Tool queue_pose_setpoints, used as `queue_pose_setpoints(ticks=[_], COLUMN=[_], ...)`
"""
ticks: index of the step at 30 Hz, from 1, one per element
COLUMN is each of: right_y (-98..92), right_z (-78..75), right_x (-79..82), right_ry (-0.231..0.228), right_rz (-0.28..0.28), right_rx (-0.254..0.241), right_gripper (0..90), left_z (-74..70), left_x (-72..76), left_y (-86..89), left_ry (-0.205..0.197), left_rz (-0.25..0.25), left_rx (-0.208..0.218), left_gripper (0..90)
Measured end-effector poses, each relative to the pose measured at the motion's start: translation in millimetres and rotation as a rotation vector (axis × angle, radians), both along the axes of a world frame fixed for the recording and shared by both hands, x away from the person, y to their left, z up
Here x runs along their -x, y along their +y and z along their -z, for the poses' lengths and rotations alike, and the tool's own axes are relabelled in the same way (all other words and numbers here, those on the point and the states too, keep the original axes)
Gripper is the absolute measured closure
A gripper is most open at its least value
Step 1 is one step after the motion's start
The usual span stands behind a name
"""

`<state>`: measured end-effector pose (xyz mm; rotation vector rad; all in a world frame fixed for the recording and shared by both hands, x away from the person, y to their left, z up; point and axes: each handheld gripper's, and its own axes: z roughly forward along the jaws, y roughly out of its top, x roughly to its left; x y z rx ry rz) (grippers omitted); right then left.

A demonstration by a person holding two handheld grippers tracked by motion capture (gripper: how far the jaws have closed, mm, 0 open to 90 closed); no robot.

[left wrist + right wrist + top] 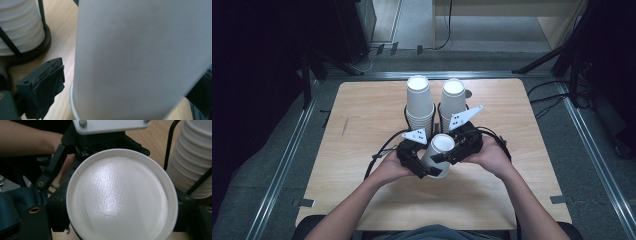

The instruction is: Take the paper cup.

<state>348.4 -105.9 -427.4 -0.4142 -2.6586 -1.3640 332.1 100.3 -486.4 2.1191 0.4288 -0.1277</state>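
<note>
- Cup (439,152) of plain white paper is sitting upside down between the two grippers, near the middle of the wooden table (362,115), just in front of the two stacks.
- Its flat base is facing up, circled by a raised rim; in the right gripper view (120,195) that base is showing a faint woven grid texture and a soft sheen.
- Its wall is looking smooth, matte and unprinted in the left gripper view (140,57), widening toward a rolled lip that is lying close to the table.
- In the high view the cup is leaning slightly, its base tipped toward the right gripper.
- The left gripper (419,160) is reaching in from the cup's left; one padded jaw is standing clear of the wall, so it is looking parted rather than pressing, though the other jaw is mostly hidden.
- The right gripper (452,150) is reaching in from the right with its jaws spread wide to either side of the cup's base; whether the pads are actually pressing on it cannot be told.
- Two stacks of nested white cups are standing upside down in dark wire holders behind: the left stack (419,102) and the right stack (453,102), side by side.
</note>
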Motion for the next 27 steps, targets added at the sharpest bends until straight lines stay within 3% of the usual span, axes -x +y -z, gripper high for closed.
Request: queue_pose_setpoints(ticks=[1, 3, 5, 11, 19, 27], right_y=[-1.3, -2.4, -5.1, -4.4, -8.4, -14.9], right_z=[-0.9, -1.1, -0.2, 7.8, 5.2, 5.1], right_x=[-0.4, -1.3, -2.6, -5.4, -6.7, -4.1], right_ry=[0.001, 0.010, 0.021, 0.071, 0.081, 0.031], right_rz=[0.013, 0.015, 0.015, 0.018, 0.014, 0.015], right_rx=[-0.002, -0.011, -0.028, 0.011, -0.042, 0.007], right_gripper=[23.3, 23.4, 23.5, 23.0, 16.4, 16.4], left_z=[-1.1, -4.3, -5.4, -2.7, -9.6, -14.1], left_x=[1.6, 4.5, 4.7, -2.7, -2.9, -4.5], left_y=[0.9, 0.9, 0.4, -5.0, -1.3, 4.0], left_ry=[-0.019, -0.060, -0.067, -0.003, -0.021, -0.018], left_rz=[0.001, 0.003, 0.006, 0.064, 0.063, 0.068], left_rx=[0.018, 0.027, 0.017, -0.052, -0.073, -0.092], left_gripper=[10.3, 11.5, 13.6, 16.1, 17.5, 18.5])
